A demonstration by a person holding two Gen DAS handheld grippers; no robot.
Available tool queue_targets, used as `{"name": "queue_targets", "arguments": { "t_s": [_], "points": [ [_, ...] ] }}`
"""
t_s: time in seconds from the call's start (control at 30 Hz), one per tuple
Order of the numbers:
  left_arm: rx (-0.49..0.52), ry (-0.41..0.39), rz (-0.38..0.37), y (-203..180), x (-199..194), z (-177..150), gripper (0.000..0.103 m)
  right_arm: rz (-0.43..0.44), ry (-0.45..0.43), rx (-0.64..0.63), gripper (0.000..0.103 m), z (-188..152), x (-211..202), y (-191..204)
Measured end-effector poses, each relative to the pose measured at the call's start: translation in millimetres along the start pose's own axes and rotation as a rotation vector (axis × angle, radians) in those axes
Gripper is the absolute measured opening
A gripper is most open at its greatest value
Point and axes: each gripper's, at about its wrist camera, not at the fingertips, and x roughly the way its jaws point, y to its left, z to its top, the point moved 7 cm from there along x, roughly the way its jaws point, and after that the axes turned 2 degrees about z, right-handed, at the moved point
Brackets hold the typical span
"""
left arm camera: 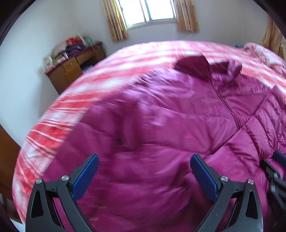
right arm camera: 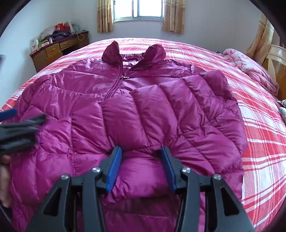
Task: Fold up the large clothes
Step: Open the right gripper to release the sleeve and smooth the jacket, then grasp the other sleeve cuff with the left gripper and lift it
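Note:
A large magenta quilted down jacket (right arm camera: 139, 107) lies front up on the bed, collar toward the window; its right sleeve is folded across the chest. It also fills the blurred left wrist view (left arm camera: 160, 125). My right gripper (right arm camera: 141, 157) is partly open, its blue pads pressed on either side of a puffed fold of the sleeve end near the hem. My left gripper (left arm camera: 144, 164) is wide open and empty, just above the jacket's left side. It shows blurred at the left edge of the right wrist view (right arm camera: 19, 125).
The bed has a red and white plaid cover (right arm camera: 259, 133). A wooden desk (right arm camera: 57, 48) with piled items stands at the back left wall. A pink blanket (right arm camera: 250, 69) and a chair (right arm camera: 275, 58) are at the right. A curtained window (right arm camera: 139, 9) is behind.

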Motion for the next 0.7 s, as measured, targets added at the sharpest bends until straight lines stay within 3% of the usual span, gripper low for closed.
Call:
{"name": "queue_targets", "arguments": {
  "t_s": [0.13,0.27,0.33,0.43,0.57,0.6,0.63,0.67,0.7],
  "points": [
    [-0.034,-0.049,0.115,90.6,-23.5,-19.9,0.102,0.004,-0.005,0.005,0.050,-0.2,-0.5,-0.5],
    [-0.119,0.011,0.273,189.3,-27.3,-63.6,0.102,0.006,-0.009,0.008,0.050,-0.3,-1.2,-0.7],
    [-0.181,0.055,0.295,224.3,-28.7,-87.8,0.102,0.004,-0.008,0.007,0.050,-0.4,-1.1,-0.6],
    [-0.291,0.129,0.185,247.2,-28.0,-120.9,0.102,0.005,-0.007,0.007,0.050,-0.6,-1.2,-0.6],
    [-0.326,0.179,0.034,229.0,-21.8,-140.3,0.102,-0.003,-0.011,0.006,0.052,-1.1,-3.7,-1.6],
    [-0.316,0.184,0.024,220.9,-20.0,-139.6,0.094,-0.004,-0.012,0.006,0.052,-1.1,-4.1,-1.8],
    [-0.309,0.190,0.014,216.2,-17.0,-140.3,0.077,-0.006,-0.013,0.006,0.052,-1.1,-4.3,-2.2],
    [-0.295,0.169,0.035,214.2,-18.3,-136.8,0.072,-0.007,-0.014,0.006,0.052,-1.2,-4.4,-2.1],
    [-0.283,0.150,0.044,212.6,-19.3,-130.5,0.041,-0.008,-0.015,0.007,0.052,-1.3,-4.5,-2.4]
  ]
}}
